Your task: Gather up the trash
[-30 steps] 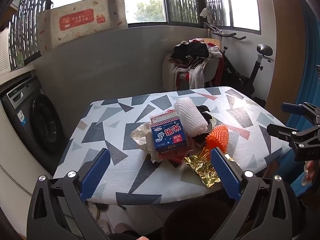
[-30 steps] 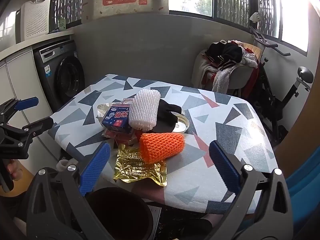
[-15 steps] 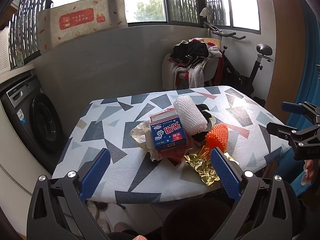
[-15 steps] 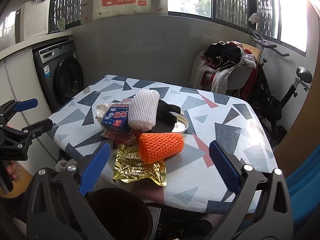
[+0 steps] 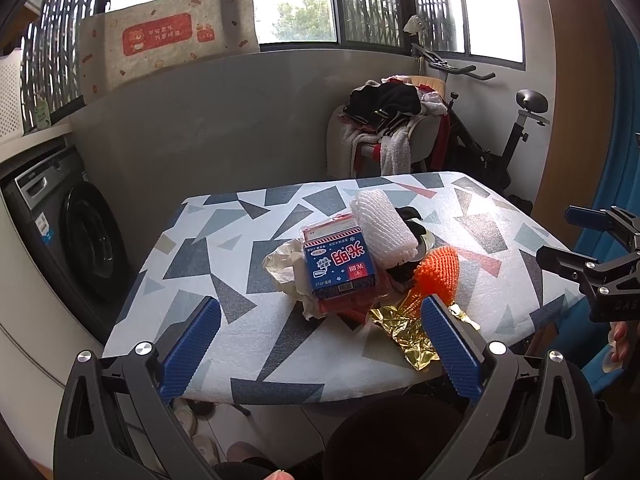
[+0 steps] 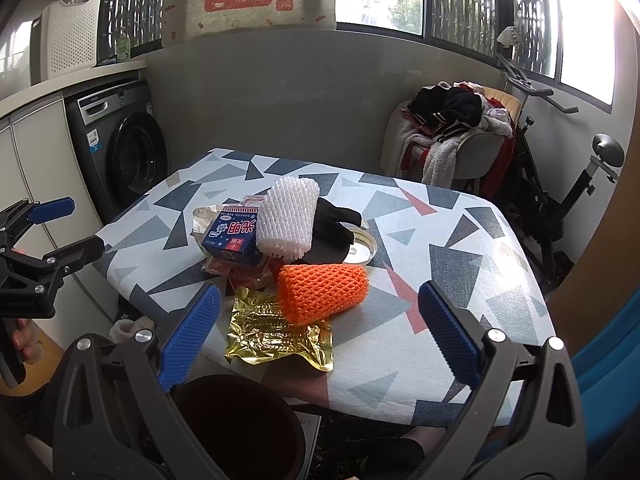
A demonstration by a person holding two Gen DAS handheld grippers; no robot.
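Observation:
A pile of trash lies on the patterned table (image 5: 224, 332) (image 6: 460, 280): a blue carton (image 5: 340, 266) (image 6: 234, 236), a white foam net (image 5: 382, 226) (image 6: 288, 218), an orange foam net (image 5: 438, 272) (image 6: 322, 292), a gold foil wrapper (image 5: 404, 328) (image 6: 276, 330), a black cloth (image 6: 334, 232), a metal lid (image 6: 362, 250) and crumpled paper (image 5: 284, 268). My left gripper (image 5: 318, 346) is open and empty, short of the table's near edge. My right gripper (image 6: 316, 334) is open and empty above the near edge, in front of the foil.
A dark round bin (image 6: 236, 424) (image 5: 396, 436) stands on the floor below the table's near edge. A washing machine (image 5: 68, 232) (image 6: 120, 148) is at the left. A chair with clothes (image 5: 384, 132) and an exercise bike (image 5: 516, 140) stand behind the table.
Both grippers have drifted only slightly; the view of the table has shifted a little. Both stay open and the trash has not moved.

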